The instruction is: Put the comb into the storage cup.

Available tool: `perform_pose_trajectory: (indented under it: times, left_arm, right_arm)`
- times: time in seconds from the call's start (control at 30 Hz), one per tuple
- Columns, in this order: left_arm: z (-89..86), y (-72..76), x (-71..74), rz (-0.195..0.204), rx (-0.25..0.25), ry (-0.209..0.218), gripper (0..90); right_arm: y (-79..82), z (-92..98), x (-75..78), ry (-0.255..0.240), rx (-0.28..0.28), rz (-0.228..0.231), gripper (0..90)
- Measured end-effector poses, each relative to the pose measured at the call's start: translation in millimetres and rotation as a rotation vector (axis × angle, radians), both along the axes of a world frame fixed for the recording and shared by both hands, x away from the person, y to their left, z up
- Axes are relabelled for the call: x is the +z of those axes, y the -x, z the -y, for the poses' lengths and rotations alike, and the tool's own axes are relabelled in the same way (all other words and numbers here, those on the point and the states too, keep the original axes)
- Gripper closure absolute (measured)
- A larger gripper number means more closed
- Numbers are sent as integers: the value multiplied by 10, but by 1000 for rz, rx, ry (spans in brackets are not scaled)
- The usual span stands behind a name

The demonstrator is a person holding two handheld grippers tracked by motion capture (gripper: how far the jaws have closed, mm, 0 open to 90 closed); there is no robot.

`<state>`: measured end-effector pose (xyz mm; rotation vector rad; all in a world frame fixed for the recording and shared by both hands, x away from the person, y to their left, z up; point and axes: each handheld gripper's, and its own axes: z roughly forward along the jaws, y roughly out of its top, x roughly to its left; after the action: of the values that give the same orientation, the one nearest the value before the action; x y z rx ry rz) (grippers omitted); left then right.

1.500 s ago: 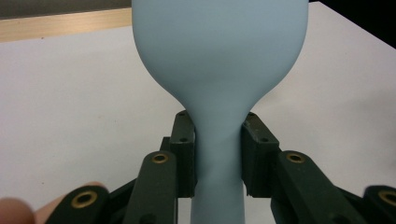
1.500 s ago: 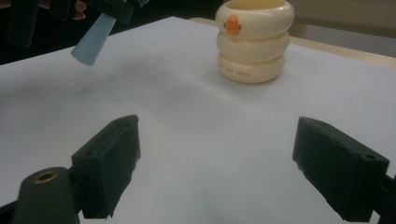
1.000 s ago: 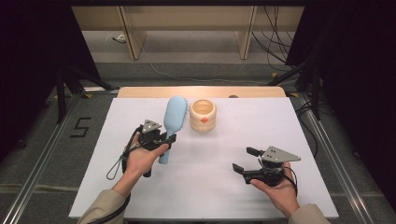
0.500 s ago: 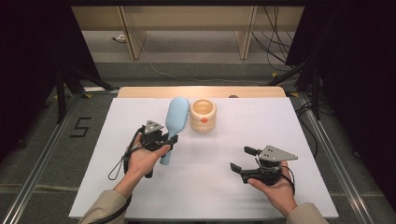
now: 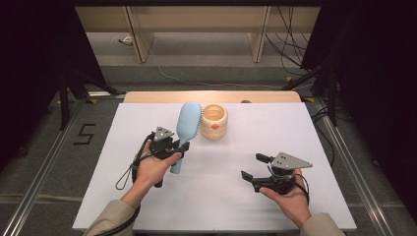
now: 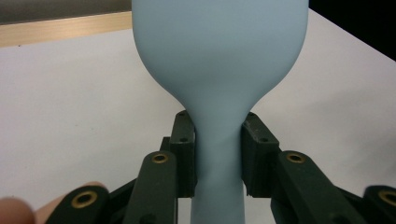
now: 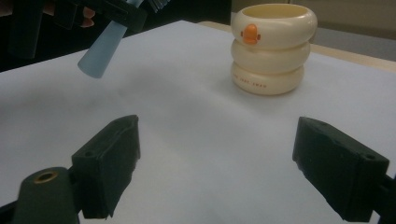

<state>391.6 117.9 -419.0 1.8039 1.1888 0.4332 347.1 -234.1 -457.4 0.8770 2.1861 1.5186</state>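
A light blue hairbrush (image 5: 186, 129) is held off the white table, its head pointing away from me and its bristles facing right. My left gripper (image 5: 173, 147) is shut on the brush's thin neck (image 6: 219, 154), and both jaws press its sides in the left gripper view. A cream ribbed cup (image 5: 214, 120) with an orange mark stands just right of the brush head; it also rises at the upper right of the right gripper view (image 7: 273, 46). My right gripper (image 5: 255, 167) hovers open at the table's right front, nothing between its jaws, pointing left toward the cup.
The white table (image 5: 305, 147) has a wooden strip (image 5: 211, 96) along its far edge. Dark stands and cables sit on the floor to both sides. The brush handle's end (image 7: 100, 56) hangs at the upper left of the right gripper view.
The right gripper has drifted slightly left and toward me. The left gripper and the brush have barely moved.
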Motion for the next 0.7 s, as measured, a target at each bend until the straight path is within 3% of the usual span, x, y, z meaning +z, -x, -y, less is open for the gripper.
perform_pose_trajectory:
  times: [0.7]
  left_arm:
    - [95,13,7,6,-15,8,695]
  right_arm:
    - [-19,-46,13,-2,5,3,160]
